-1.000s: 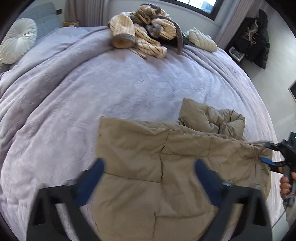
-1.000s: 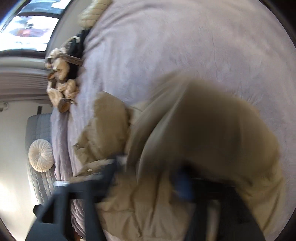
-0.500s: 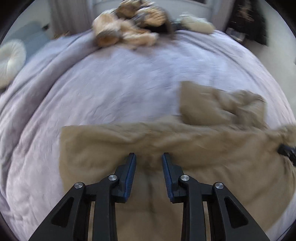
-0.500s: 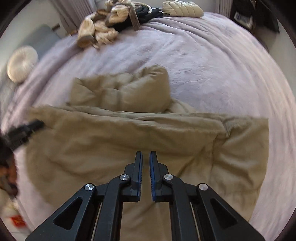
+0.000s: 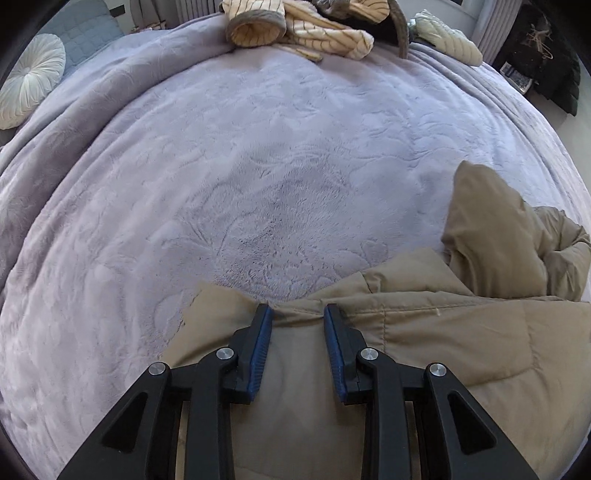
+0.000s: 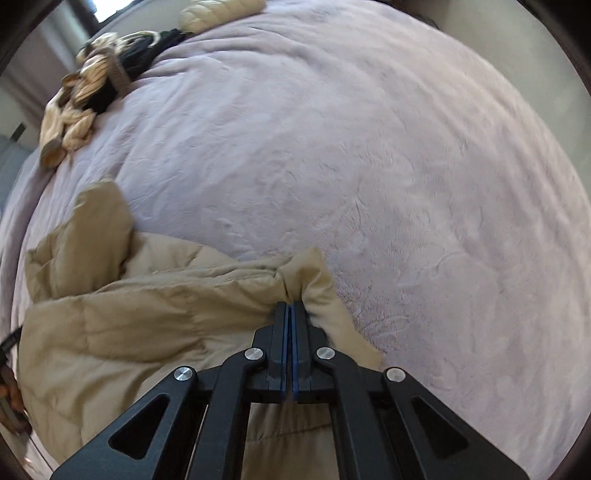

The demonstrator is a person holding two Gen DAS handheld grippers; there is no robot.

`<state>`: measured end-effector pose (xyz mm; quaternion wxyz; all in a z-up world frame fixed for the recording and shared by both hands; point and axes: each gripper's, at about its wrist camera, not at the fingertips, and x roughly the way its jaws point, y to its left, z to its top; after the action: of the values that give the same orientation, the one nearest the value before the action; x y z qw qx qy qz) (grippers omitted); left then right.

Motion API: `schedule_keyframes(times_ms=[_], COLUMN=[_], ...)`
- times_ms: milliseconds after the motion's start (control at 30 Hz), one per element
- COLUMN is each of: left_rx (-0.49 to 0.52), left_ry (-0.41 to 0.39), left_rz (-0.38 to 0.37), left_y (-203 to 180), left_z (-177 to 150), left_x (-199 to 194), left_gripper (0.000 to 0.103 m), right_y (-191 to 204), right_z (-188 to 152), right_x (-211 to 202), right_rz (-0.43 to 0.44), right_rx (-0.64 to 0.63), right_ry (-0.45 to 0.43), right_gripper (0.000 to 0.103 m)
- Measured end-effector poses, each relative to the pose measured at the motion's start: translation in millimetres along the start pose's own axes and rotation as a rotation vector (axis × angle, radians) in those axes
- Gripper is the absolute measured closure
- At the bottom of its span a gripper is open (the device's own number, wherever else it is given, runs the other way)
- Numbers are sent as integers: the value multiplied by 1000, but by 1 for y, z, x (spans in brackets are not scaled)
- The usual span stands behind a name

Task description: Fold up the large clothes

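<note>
A tan puffy jacket [image 5: 461,339] lies spread at the near side of the lilac bed blanket [image 5: 258,166], one sleeve [image 5: 487,229] folded up toward the far side. My left gripper [image 5: 298,314] points steeply down at the jacket's far edge near its left corner. Its blue pads are narrowed on a bunched ridge of the fabric. In the right wrist view the same jacket [image 6: 147,306] fills the lower left. My right gripper [image 6: 291,304] is shut on the jacket's far right corner, which puckers around the tips.
A heap of striped cream and dark clothes [image 5: 314,26] sits at the bed's far edge, with a cream quilted item [image 5: 447,40] beside it. A round white cushion [image 5: 31,79] lies far left. A dark coat [image 5: 546,55] hangs at the right. A hand [image 6: 9,391] shows at the left edge.
The left gripper came down from wide open above the jacket and narrowed onto its far edge. The right gripper swung to the jacket's right corner and shut on it.
</note>
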<state>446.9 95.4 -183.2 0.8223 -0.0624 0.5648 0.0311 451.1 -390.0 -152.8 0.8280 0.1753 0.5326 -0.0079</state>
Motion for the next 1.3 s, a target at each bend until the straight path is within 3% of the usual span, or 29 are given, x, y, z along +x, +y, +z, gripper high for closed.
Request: schedule_keyframes(times_ms=[200,433,700,1067,1133,1167,1200,1233,1300], left_rx=[-83,-127,-88,-97,-100,-102,-104,-109,-106], left_ry=[13,-30,-30,29,41,53,59,52,32], left_rz=[-12,15,-8,-59,-63,-69,-73,-68,-51], left_y=[17,42,49,28,26,26,26,25,24], left_z=[8,0,-38,-123,-137,-144,-149,-156,-168], left_x=[1,-37,-85,-125,-129,-131,-132,-136,-143], left_gripper=[71,71,71,71,70,64,34,11,9], right_y=[-29,-47,-40,-13,-11,-10,-10,-11,-11], right_z=[3,-3,-26,-106,-125,-129,-139,-146,-160], right_x=[22,-5,-63,-116,-121,-122,-124,-125,-128], right_rz=[96,145,39,163,181,186,198,208,219], right_rx=[204,313,253,202,201,204,213,222,237], right_ry=[35,3,-78,-36,-21,-15,-6,-1,8], right_gripper=[103,103,99,98,90,78,71,57,54])
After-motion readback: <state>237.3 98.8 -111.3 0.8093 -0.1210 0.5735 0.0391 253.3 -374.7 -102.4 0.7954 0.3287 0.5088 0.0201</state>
